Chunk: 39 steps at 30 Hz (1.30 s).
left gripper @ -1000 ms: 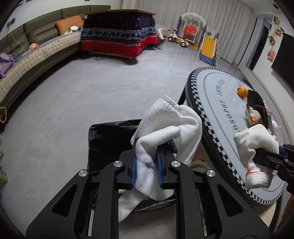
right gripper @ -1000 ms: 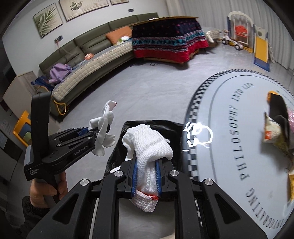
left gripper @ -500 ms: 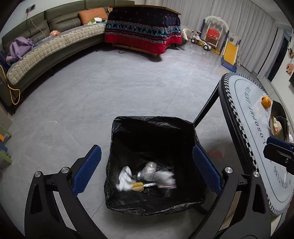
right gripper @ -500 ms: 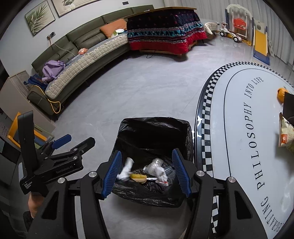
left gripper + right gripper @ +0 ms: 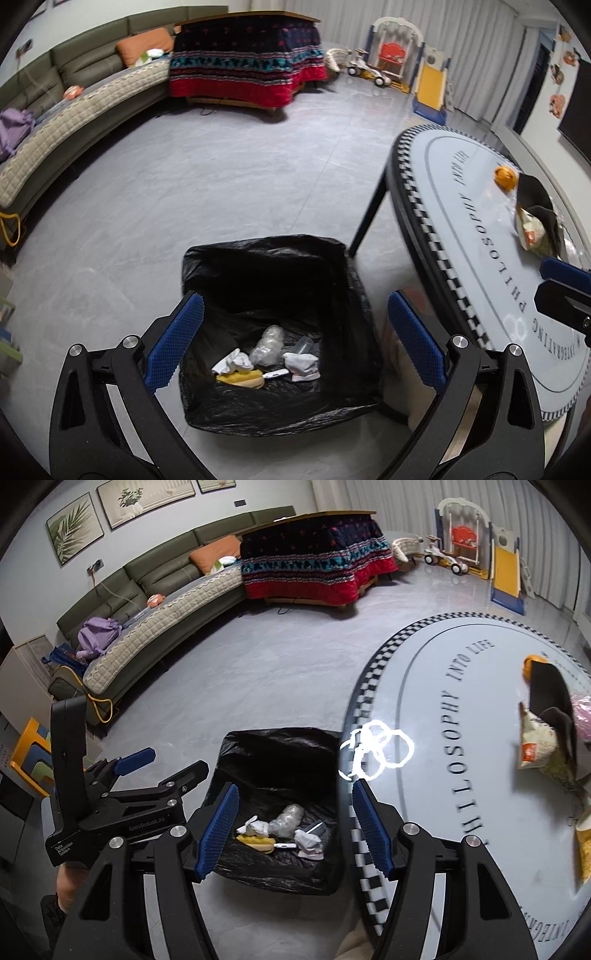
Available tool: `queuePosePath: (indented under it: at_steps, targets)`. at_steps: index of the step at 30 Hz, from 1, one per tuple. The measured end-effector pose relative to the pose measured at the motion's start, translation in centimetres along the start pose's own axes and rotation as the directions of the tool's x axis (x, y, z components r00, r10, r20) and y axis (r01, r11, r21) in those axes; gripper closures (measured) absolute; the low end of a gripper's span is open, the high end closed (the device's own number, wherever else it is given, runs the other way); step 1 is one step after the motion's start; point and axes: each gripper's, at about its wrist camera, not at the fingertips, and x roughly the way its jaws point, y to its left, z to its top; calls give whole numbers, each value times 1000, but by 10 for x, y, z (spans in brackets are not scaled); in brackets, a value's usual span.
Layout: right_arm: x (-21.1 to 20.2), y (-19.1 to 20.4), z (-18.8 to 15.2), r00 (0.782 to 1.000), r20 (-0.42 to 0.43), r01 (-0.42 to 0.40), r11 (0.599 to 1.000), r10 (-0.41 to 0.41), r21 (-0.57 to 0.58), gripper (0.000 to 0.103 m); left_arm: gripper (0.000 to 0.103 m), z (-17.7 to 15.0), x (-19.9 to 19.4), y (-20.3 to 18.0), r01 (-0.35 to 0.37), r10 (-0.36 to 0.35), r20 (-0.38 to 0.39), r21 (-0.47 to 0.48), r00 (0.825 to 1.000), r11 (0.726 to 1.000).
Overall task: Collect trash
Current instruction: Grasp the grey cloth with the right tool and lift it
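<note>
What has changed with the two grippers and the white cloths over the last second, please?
Both let go: the left gripper and right gripper have just opened, and both white cloths now lie in the black-lined bin. The rubbish on the table stayed put.

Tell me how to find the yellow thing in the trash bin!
Look beside the round table with the checkered edge: a bin lined with a black bag stands on the floor. At its bottom, the yellow thing lies nearest the camera, in front of two white cloth wads and crumpled clear plastic; nothing else there is yellow.
</note>
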Motion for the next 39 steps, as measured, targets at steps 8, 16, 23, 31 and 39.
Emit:
queuePosePath:
  at_steps: [8, 16, 23, 31, 39]
  targets:
    - [-28, -76, 7, 994, 41, 94, 991, -98, 97, 38, 6, 23, 8, -82, 142, -141, -15, 149, 990, 979]
    - [-41, -147, 13, 973, 30, 221, 964, -228, 145, 38, 6, 36, 26, -162, 265, -260, -54, 250, 964, 931]
    - [-27, -213, 24, 942, -21, 334, 924, -336, 186, 38, 6, 42, 45, -222, 322, -310, -92, 348, 946, 880]
    - [2, -253, 30, 922, -94, 386, 905, -375, 181, 49, 6, 55, 61, -265, 353, -336, -121, 459, 934, 816]
    - [4, -272, 37, 938, -123, 345, 910, -325, 229, 95, 6, 66, 68, -300, 404, -381, -160, 542, 911, 737]
